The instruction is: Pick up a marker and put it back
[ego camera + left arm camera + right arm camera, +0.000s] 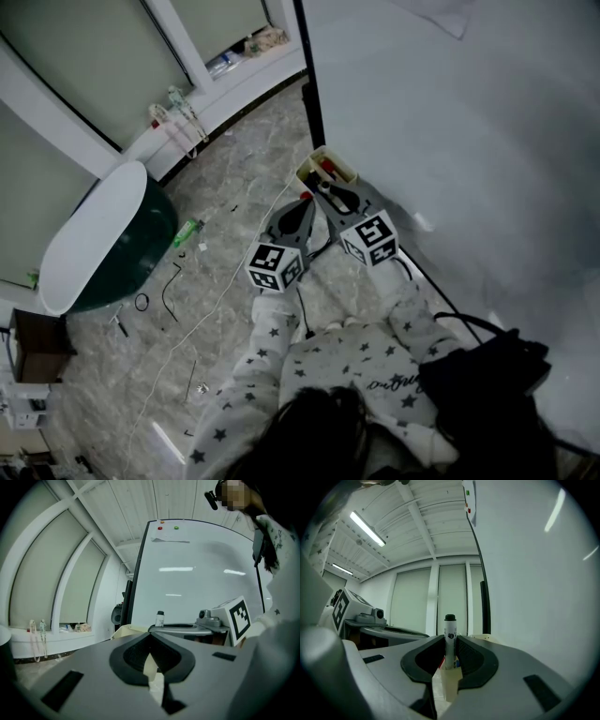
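A white marker with a black cap (450, 626) stands upright in a cream holder box (449, 682) at the foot of the whiteboard (469, 141). My right gripper (450, 643) is shut on the marker, its black pads touching the barrel on both sides. In the head view the right gripper (328, 191) reaches to the box (341, 167), where a red marker tip (325, 169) shows. My left gripper (306, 200) hovers just left of it, shut with nothing in it (151, 634). From the left gripper view the same marker (160, 619) rises above the right gripper's jaws.
The whiteboard's black frame (311, 94) runs down to the box. On the marble floor lie a green bottle (187, 231), loose cables (171, 291) and a white-and-green tub (103, 234). A windowsill (225, 89) curves along the far wall. A black bag (487, 384) sits at my right side.
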Tool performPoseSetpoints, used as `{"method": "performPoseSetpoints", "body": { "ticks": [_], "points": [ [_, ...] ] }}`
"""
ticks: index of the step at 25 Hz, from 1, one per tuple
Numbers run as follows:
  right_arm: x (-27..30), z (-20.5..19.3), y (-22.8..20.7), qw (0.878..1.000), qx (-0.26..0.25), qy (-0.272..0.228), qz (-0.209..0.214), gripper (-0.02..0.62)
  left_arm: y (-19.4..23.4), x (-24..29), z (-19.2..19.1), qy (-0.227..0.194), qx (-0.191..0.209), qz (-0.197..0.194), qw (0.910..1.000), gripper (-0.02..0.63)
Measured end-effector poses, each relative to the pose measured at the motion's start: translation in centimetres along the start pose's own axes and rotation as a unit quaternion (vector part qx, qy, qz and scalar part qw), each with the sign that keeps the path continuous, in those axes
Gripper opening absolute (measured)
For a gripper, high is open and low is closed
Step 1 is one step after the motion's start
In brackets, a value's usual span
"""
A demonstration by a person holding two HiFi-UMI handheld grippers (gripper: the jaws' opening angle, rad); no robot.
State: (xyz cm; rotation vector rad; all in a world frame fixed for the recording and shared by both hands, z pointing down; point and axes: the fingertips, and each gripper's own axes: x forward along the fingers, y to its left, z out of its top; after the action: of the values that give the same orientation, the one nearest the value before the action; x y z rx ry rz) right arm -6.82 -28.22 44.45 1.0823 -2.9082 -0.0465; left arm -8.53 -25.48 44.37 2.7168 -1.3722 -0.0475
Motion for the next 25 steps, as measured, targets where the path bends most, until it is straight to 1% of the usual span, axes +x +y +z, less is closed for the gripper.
{"method": "performPoseSetpoints", "body": {
  "ticks": [3, 7, 13, 18, 21, 25],
  "points": [
    [-0.2, 0.5, 0.3, 1.0, 0.004, 0.003, 0.0, 0.084, 0.0, -0.3, 0.4, 0.006, 0.004, 0.002, 1.0, 0.002],
    [-0.5, 1.1, 0.3, 1.0, 0.009, -0.001, 0.001, 0.084, -0.4, -0.4, 1.3, 0.001, 0.008, -0.001, 1.0, 0.002],
    [-1.0, 2.9, 0.4, 1.0, 0.013, -0.015, 0.008, 0.084, -1.8, -0.7, 3.5, -0.008, 0.012, -0.018, 0.9997, 0.002],
    [-1.9, 6.1, 0.6, 0.999, 0.008, -0.039, 0.015, 0.084, -3.2, -1.2, 5.9, -0.006, 0.023, -0.031, 0.9992, 0.002],
    [-2.7, 8.5, 0.6, 0.998, 0.013, -0.063, 0.018, 0.084, -4.1, -1.7, 7.7, -0.016, 0.028, -0.043, 0.9986, 0.002],
    [-4.0, 11.0, 0.6, 0.996, 0.021, -0.087, 0.018, 0.084, -4.9, -2.2, 9.4, -0.016, 0.048, -0.041, 0.9979, 0.002]
  ]
}}
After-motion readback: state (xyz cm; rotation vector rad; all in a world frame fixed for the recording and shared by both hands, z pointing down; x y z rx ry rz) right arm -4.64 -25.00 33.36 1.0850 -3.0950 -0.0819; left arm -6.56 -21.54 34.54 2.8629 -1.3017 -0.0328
